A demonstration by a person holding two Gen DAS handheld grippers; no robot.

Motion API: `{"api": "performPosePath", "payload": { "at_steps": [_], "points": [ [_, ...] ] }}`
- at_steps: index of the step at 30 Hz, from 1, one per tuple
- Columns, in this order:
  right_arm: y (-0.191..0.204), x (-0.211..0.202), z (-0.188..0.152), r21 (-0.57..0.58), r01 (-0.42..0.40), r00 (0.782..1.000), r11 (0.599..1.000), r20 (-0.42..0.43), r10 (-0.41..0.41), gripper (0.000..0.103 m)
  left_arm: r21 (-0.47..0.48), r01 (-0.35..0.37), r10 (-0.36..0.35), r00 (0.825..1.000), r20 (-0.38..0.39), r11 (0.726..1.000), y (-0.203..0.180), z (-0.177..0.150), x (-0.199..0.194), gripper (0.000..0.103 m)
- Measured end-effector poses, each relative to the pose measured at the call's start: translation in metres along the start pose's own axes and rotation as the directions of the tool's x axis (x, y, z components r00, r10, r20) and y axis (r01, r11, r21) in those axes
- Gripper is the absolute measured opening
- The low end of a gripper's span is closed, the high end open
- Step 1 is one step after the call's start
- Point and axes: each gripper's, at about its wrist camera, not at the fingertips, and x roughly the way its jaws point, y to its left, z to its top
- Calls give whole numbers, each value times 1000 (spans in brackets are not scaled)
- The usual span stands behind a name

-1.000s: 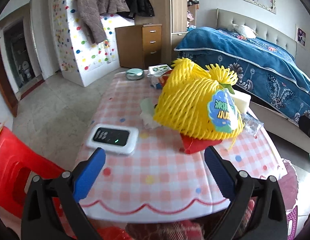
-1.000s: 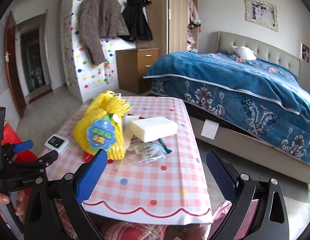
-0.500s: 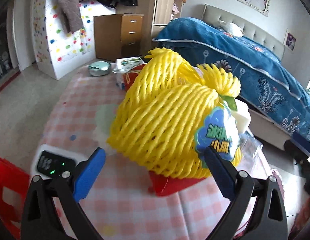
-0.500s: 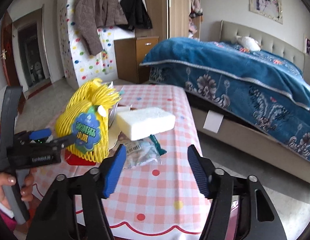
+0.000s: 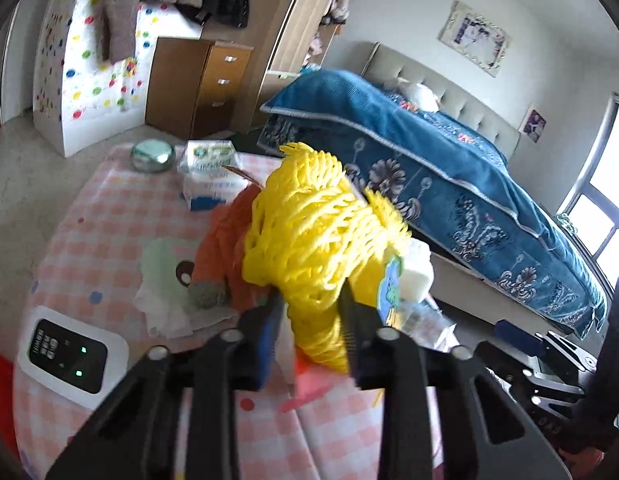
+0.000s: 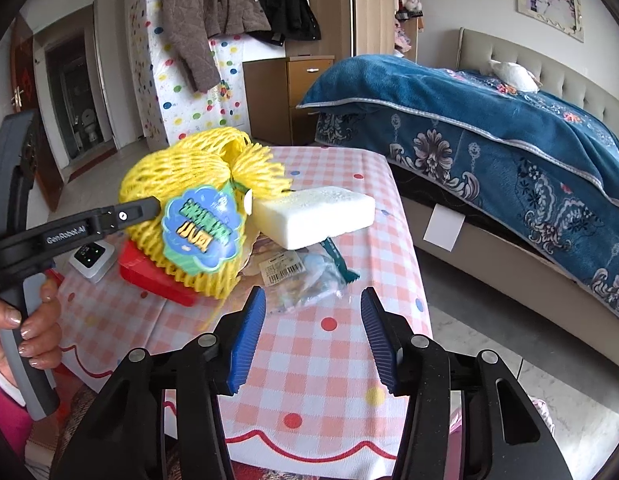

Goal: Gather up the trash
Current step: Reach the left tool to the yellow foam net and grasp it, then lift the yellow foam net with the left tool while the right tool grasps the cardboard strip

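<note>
My left gripper is shut on a yellow foam fruit net with a blue-green label, pinching its near side. The net also shows in the right wrist view, where the left gripper reaches into it from the left. It stands over a red packet on the checked tablecloth. A white foam block and a clear plastic wrapper lie right of the net. My right gripper is open and empty, just short of the wrapper.
A white device with a dark screen lies at the table's left front. Crumpled tissue, an orange wrapper, a tissue pack and a metal tin lie further back. A blue bed stands right of the table.
My left gripper moved forward to the yellow net and closed on it. My right gripper narrowed partway and came closer to the clear wrapper.
</note>
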Motion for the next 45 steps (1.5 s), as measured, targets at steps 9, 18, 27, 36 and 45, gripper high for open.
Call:
{"api": "performPosePath", "payload": {
  "at_steps": [9, 18, 27, 36, 45],
  "points": [
    [0, -19, -5, 16, -29, 1000, 999, 12, 29, 55, 8, 1, -2, 988, 157, 1000, -9, 19, -72, 19],
    [12, -22, -20, -7, -28, 999, 1000, -18, 28, 60, -27, -105, 108, 981, 159, 994, 8, -1, -87, 17],
    [18, -24, -26, 16, -42, 999, 999, -34, 42, 58, -6, -169, 165, 952, 256, 986, 4, -14, -131, 15],
    [61, -5, -25, -8, -175, 981, 984, -86, 174, 25, 45, -241, 224, 946, 236, 970, 12, -44, -137, 13],
    [68, 47, -12, 87, -200, 965, 976, -153, 211, 33, 40, -234, 222, 953, 206, 971, 30, -50, -127, 13]
  ]
}}
